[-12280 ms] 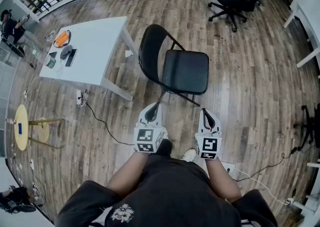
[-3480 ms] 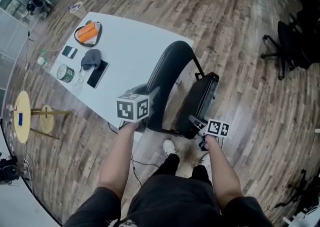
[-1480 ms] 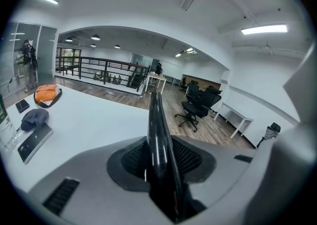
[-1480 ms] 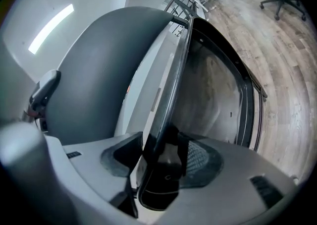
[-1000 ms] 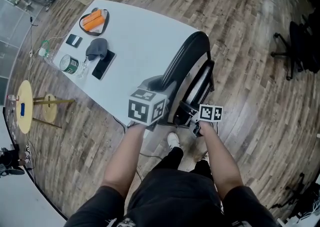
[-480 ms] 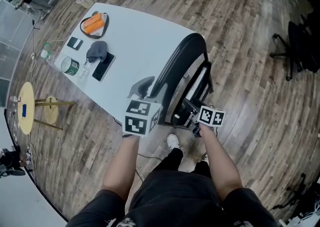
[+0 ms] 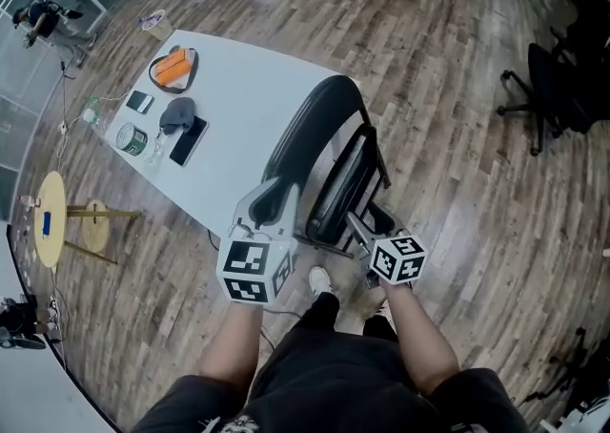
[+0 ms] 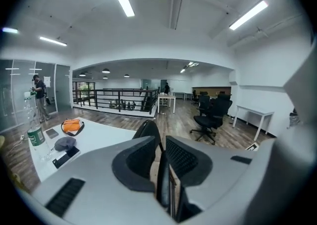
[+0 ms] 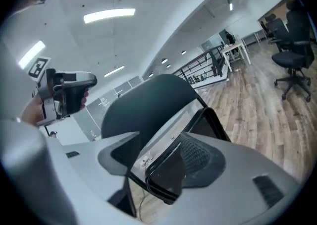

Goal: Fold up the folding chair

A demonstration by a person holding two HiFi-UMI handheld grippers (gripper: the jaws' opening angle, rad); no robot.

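The wood floor (image 7: 477, 221) covers the whole area. A white worktop (image 7: 257, 97) stands left of centre.

The folding chair (image 7: 319, 140) is folded flat, with the seat up against the backrest. It stands on the floor at the worktop's right edge, and from above its backrest overlaps that edge. Whether the two touch cannot be confirmed.

A black office chair (image 7: 538, 88) stands at the far right, well apart from the rest. A round yellow stool (image 7: 46, 231) stands at the near left.

The left hand-held gripper (image 7: 273, 195) is just beside the chair's left near edge. Its jaws have just been closing and now stand a narrow gap apart. The chair's edge shows through the gap, beyond the pads, and nothing is pressed, so this gripper is released.

The right hand-held gripper (image 7: 355, 227) is at the chair's low near end. Its jaws have just been opening and stand wide. The seat's rim lies between them, with clear space on the left pad's side, so this gripper is also released.

At the worktop's far left end lie an orange item (image 7: 172, 67), a grey cap (image 7: 175, 114), a black phone (image 7: 188, 141) and a can (image 7: 131, 139).
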